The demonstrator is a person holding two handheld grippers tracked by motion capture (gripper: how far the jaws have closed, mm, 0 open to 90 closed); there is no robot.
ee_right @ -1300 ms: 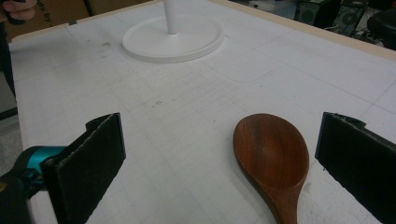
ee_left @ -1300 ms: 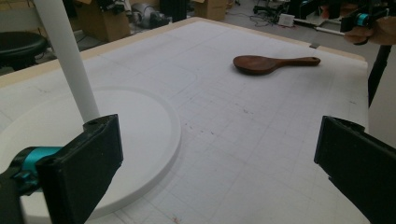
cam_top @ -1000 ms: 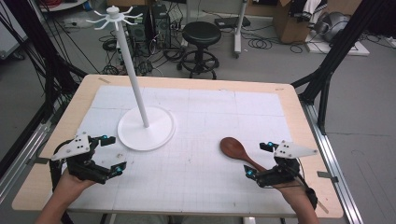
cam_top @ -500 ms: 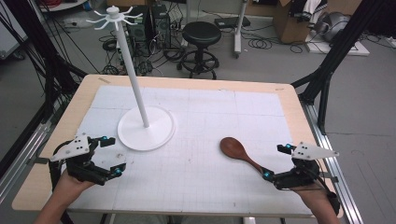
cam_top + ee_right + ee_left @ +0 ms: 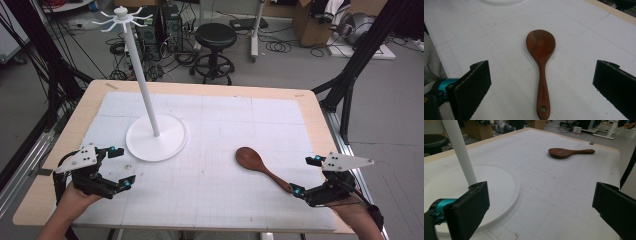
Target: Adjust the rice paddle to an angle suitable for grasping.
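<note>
High view shows a brown wooden spoon lying flat on the white worktop, to the right of the white stand with the tall pole. The right tool sits just at the thin end of the spoon handle, with its jaws wide apart and nothing between them. The left tool rests near the front left of the stand's round base, and its jaws are wide apart too, holding nothing.

Right gripper view looks straight down the spoon. The handle end with the little hole is closest to the tool, and the round bowl is at the far end, pointing away toward the stand. So the spoon's long line runs from the right tool up and left toward the stand. It lies in the middle of the gap between the two black jaws.

The step looks like getting ready to pick up the spoon. The grab has not been made yet. Next, the right tool should slide forward a little and go lower, so the jaws sit on both sides of the thin handle, then squeeze shut on it. The handle is thin and flat on the worktop, so the jaws must get right down low or they may slip over it
</note>
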